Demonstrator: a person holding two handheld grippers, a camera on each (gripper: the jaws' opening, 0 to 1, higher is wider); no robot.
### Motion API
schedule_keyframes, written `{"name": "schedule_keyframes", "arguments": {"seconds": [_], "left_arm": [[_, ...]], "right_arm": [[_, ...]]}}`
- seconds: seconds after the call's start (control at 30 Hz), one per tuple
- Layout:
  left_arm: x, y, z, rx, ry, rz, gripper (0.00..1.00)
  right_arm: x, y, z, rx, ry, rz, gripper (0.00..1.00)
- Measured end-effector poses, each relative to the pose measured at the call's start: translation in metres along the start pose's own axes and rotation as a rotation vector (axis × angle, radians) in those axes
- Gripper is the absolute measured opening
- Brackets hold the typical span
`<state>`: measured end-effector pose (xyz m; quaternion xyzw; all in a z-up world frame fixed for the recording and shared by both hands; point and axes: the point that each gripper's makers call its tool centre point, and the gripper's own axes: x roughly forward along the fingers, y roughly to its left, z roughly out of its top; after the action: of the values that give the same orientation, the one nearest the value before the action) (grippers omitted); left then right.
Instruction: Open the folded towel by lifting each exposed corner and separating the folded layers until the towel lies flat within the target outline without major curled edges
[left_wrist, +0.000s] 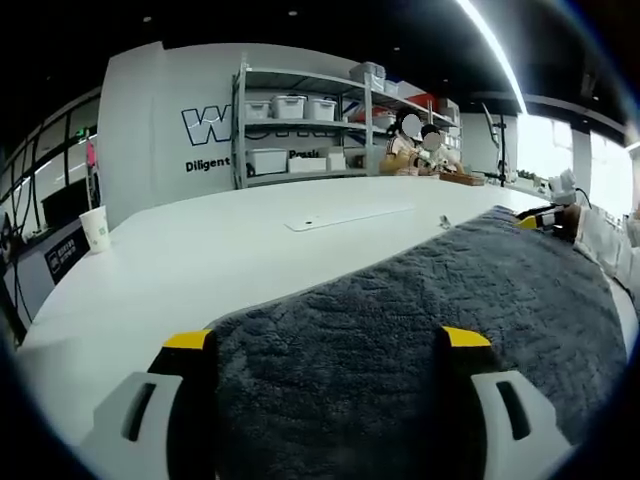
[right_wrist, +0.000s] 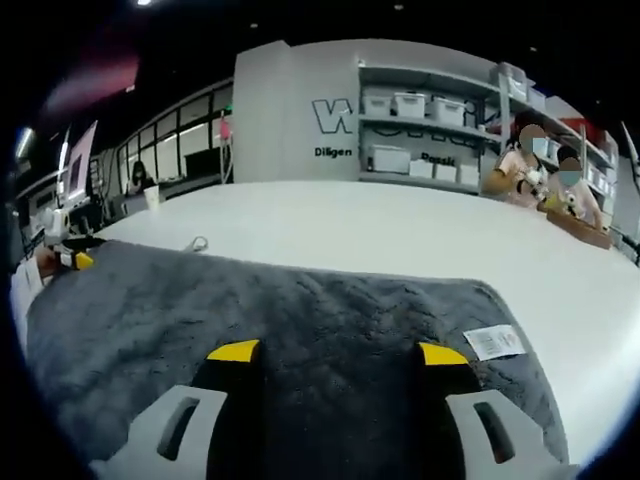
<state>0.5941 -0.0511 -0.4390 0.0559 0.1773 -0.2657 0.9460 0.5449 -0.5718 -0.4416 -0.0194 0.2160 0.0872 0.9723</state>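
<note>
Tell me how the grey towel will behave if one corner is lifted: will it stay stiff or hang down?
The towel looks thick and fluffy, so it would probably droop and fold, not stay stiff. Its rough pile likely grips the white table a little, so it may drag rather than slide. It seems fairly heavy for cloth.

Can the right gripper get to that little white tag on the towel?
Probably yes. The tag lies in the open on the towel, just past the right gripper and a bit to its right side. Nothing sits between them, so a small move should get there.
</note>
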Motion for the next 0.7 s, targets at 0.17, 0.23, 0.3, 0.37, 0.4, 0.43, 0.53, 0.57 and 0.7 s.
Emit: {"name": "schedule_keyframes", "arguments": {"seconds": [0.17, 0.23, 0.3, 0.37, 0.4, 0.43, 0.53, 0.57, 0.7], "left_arm": [[0.0, 0.0, 0.0, -0.001, -0.003, -0.002, 0.89], [-0.001, 0.0, 0.0, 0.004, 0.002, -0.006, 0.89], [-0.002, 0.001, 0.002, 0.013, 0.011, -0.003, 0.9], [-0.007, 0.004, 0.004, 0.018, 0.022, 0.017, 0.91], [-0.009, 0.003, 0.005, 0.018, 0.021, 0.016, 0.9], [-0.013, 0.003, 0.008, 0.012, 0.015, 0.012, 0.9], [-0.027, -0.008, 0.023, -0.044, -0.034, -0.017, 0.91], [-0.029, -0.01, 0.025, -0.046, -0.036, -0.02, 0.91], [-0.05, -0.031, 0.022, -0.094, 0.005, -0.027, 0.93]], "right_arm": [[-0.001, 0.0, 0.0, 0.003, 0.008, 0.005, 0.57], [-0.002, 0.0, 0.002, 0.008, 0.011, 0.01, 0.58], [-0.005, 0.0, 0.006, 0.005, 0.001, 0.008, 0.59], [-0.009, 0.003, 0.013, -0.007, -0.021, 0.022, 0.59], [-0.013, 0.006, 0.017, -0.015, -0.034, 0.043, 0.6], [-0.014, 0.008, 0.018, -0.018, -0.037, 0.05, 0.61], [-0.023, 0.015, 0.02, -0.058, -0.026, 0.09, 0.64], [-0.024, 0.016, 0.019, -0.067, -0.02, 0.097, 0.65], [-0.038, 0.017, 0.004, -0.159, 0.055, 0.102, 0.7]]}}
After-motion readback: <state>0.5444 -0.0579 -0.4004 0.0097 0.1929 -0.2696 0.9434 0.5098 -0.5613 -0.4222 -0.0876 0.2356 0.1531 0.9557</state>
